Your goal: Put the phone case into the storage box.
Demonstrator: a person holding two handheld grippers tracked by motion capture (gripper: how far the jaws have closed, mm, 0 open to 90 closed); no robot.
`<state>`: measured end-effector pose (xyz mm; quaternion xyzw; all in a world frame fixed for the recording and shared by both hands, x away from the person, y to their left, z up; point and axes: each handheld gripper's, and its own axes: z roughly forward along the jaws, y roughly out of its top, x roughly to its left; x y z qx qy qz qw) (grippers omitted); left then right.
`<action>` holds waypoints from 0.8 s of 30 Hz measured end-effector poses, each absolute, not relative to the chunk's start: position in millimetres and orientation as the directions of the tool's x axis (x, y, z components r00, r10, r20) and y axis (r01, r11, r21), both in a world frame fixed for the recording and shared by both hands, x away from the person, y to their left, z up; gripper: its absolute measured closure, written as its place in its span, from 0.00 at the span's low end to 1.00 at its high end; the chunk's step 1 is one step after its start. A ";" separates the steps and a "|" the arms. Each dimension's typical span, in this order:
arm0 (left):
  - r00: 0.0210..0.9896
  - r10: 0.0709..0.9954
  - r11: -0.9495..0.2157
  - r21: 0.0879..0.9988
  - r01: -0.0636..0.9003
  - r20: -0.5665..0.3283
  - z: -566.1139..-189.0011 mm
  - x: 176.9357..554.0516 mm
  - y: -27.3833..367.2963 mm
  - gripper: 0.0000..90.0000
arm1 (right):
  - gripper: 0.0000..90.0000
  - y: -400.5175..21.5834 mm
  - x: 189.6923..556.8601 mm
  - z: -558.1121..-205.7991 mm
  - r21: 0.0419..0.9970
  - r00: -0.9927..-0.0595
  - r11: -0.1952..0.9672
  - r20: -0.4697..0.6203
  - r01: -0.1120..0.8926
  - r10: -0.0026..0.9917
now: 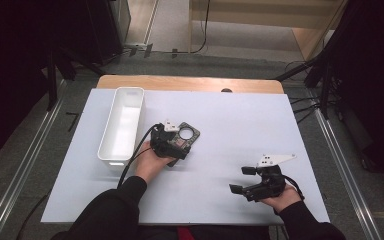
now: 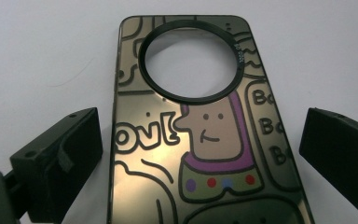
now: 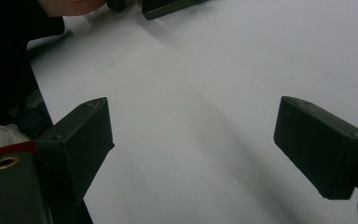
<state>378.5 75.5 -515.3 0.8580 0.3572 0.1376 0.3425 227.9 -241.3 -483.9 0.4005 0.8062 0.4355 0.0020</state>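
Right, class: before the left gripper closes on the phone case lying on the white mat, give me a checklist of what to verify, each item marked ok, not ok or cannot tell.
1. Left gripper jaws open wide enough: ok, one stands on each side of the phone case.
2. Case between the jaws: ok, it lies centred between them in the left gripper view.
3. Jaws touching the case edges: not ok, a gap shows on both sides.
4. Case flat on the white mat: cannot tell for certain, it looks flat.
5. Right gripper out of the way: ok, open, apart, over bare mat.
6. White bin clear of the grasp: ok, it stands to the left of the case.
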 end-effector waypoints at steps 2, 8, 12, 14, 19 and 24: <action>0.706 0.708 -0.518 0.683 0.515 0.004 -515.4 378.0 74.6 0.00 | 0.12 -241.3 227.9 -484.0 0.704 -0.679 0.300 0.345 0.644 0.648; 0.697 0.717 -0.523 0.682 0.512 0.026 -515.2 376.7 74.6 0.04 | 0.12 -241.0 228.0 -484.2 0.702 -0.678 0.300 0.346 0.645 0.648; 0.695 0.718 -0.524 0.682 0.511 0.031 -515.5 376.2 73.9 0.04 | 0.12 -240.8 228.1 -484.2 0.701 -0.678 0.301 0.346 0.646 0.648; 0.696 0.718 -0.524 0.682 0.510 0.031 -515.7 375.9 73.7 0.04 | 0.12 -240.7 228.2 -484.5 0.702 -0.679 0.302 0.346 0.645 0.648; 0.695 0.718 -0.523 0.684 0.509 0.032 -515.6 375.2 73.7 0.05 | 0.12 -240.3 228.7 -485.1 0.699 -0.677 0.301 0.348 0.648 0.648; 0.699 0.714 -0.525 0.689 0.499 0.037 -514.9 372.2 73.9 0.11 | 0.12 -240.6 228.7 -484.9 0.699 -0.675 0.299 0.348 0.650 0.651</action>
